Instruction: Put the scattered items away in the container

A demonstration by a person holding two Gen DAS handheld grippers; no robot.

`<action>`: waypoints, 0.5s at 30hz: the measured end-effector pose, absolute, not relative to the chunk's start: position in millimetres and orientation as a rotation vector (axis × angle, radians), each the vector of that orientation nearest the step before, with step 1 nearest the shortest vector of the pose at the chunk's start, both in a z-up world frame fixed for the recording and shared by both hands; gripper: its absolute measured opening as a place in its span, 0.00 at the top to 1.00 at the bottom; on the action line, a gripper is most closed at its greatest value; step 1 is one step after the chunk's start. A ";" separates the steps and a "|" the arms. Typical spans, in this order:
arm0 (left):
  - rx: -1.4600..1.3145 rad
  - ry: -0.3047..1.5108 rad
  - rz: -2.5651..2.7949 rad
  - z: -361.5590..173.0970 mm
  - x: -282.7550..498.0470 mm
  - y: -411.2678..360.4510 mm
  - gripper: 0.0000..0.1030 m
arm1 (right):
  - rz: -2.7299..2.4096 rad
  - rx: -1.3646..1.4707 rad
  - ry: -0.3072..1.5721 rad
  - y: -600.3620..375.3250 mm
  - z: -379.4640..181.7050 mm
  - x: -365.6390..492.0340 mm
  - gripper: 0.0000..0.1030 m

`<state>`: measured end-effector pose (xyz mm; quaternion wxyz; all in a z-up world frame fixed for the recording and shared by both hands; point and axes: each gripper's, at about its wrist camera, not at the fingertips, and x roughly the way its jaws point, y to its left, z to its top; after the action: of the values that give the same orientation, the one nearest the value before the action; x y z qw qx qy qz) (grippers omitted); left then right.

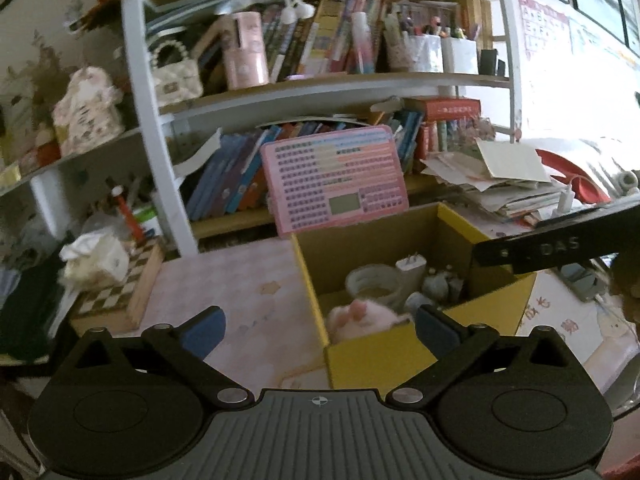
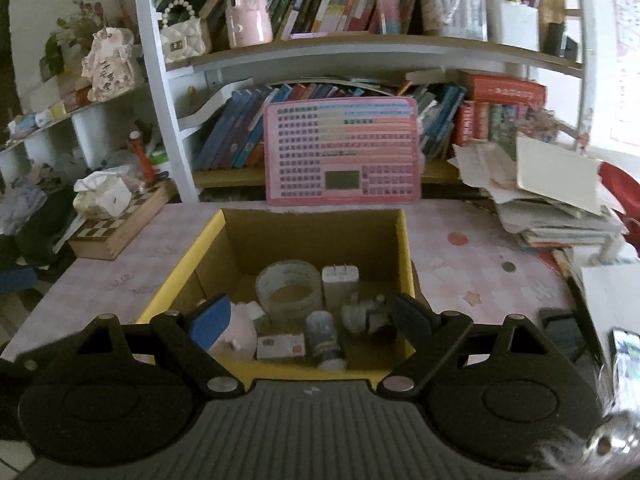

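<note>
Ahead of the right gripper [image 2: 310, 316], spread and empty, sits the yellow box [image 2: 407, 248] holding a tape roll [image 2: 288, 286]; the left gripper [image 1: 318, 326] is likewise spread.

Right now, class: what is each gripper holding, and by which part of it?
Nothing. The left gripper and the right gripper both stand open with nothing between their fingers; the items lie in the yellow box.

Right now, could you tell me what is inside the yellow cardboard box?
Inside the yellow cardboard box lie a tape roll, a white charger plug, a pink plush toy, a small bottle and a white card. The near wall and right gripper hide the rest.
</note>
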<state>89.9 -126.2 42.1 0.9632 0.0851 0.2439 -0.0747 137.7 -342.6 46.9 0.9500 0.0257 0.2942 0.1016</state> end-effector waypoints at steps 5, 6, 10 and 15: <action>0.146 0.526 -0.141 34.6 69.9 -102.8 0.01 | 0.175 0.043 0.625 -330.1 40.1 107.3 0.14; 0.142 0.533 -0.139 32.7 65.9 -98.9 0.01 | 0.172 0.039 0.632 -326.5 37.9 100.9 0.14; 0.127 0.569 -0.132 25.5 52.1 -82.8 0.01 | 0.169 0.024 0.667 -310.2 29.3 79.2 0.13; 0.108 0.602 -0.123 19.3 36.4 -64.2 0.01 | 0.182 0.019 0.707 -286.2 19.6 57.5 0.13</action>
<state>36.4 -64.2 19.3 0.9518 0.0534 0.2959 -0.0607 57.5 -286.2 19.6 0.9341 0.0093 0.3456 0.0889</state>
